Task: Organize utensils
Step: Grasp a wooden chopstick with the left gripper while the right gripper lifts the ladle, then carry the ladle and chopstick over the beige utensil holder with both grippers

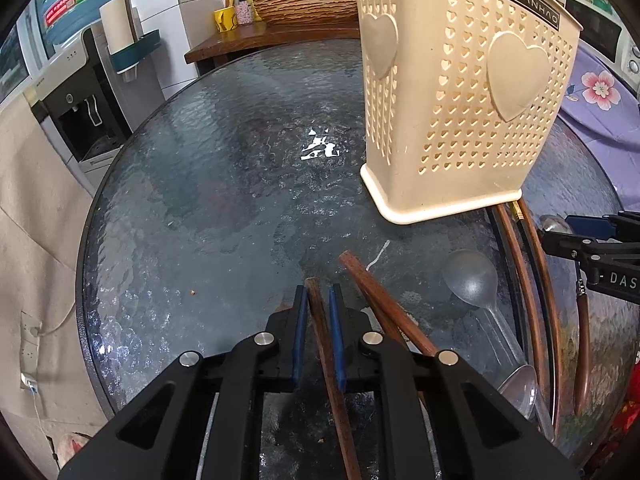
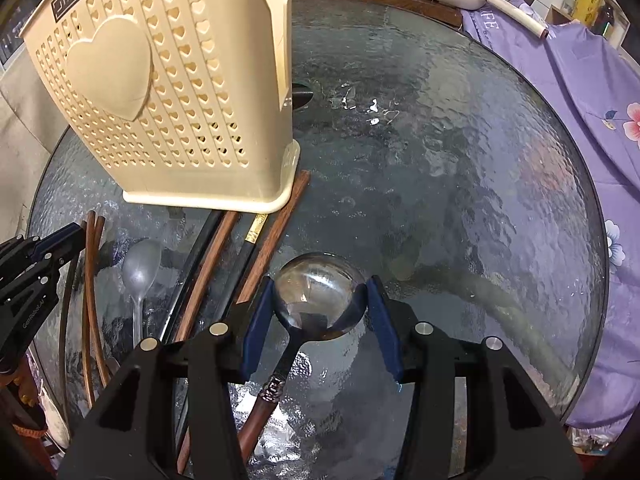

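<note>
The left gripper had its blue-padded fingers pressed against a dark brown wooden chopstick, pinching it above the round textured-glass table, with a second brown chopstick lying just beside it. The right gripper held the round bowl of a metal spoon with a brown handle between its fingers. The cream perforated plastic utensil basket with raised hearts stood upright on the table beyond both, near a clear plastic spoon.
</note>
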A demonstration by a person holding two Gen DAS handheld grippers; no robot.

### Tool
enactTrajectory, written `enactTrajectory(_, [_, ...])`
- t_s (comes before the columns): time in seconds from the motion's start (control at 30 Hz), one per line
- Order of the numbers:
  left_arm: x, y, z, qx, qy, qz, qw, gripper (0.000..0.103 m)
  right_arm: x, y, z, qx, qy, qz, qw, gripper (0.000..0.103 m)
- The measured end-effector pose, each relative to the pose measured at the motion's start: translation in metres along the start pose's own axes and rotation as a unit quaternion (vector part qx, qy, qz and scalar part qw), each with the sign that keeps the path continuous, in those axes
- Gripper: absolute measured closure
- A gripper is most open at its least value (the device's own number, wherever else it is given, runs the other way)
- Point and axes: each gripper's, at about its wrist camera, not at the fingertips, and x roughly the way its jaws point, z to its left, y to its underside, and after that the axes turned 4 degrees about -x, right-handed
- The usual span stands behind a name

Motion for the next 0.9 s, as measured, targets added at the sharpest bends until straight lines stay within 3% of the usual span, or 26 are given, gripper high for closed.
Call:
enactTrajectory(0.27, [0.002,-0.004,-0.002,-0.001,0.000,-0.004,1.0000,0.095,-0.002,0.000,-0.015,0.020,-0.030,-0.025,0.999,0.055])
enactTrajectory(0.5, [0.002,-0.009,0.008,-0.016,0.005,-0.010,0.9998,0.096,-0.011,0.005,-0.015,0.005,-0.025,-0.062,0.998,0.055])
enactTrajectory(0.9, [-0.048,-0.029,0.018,-0.033,0.052,-0.084,0.9945,0.096,-0.059,0.007,-0.017,-0.011,-0.022,-0.170,0.985,0.055])
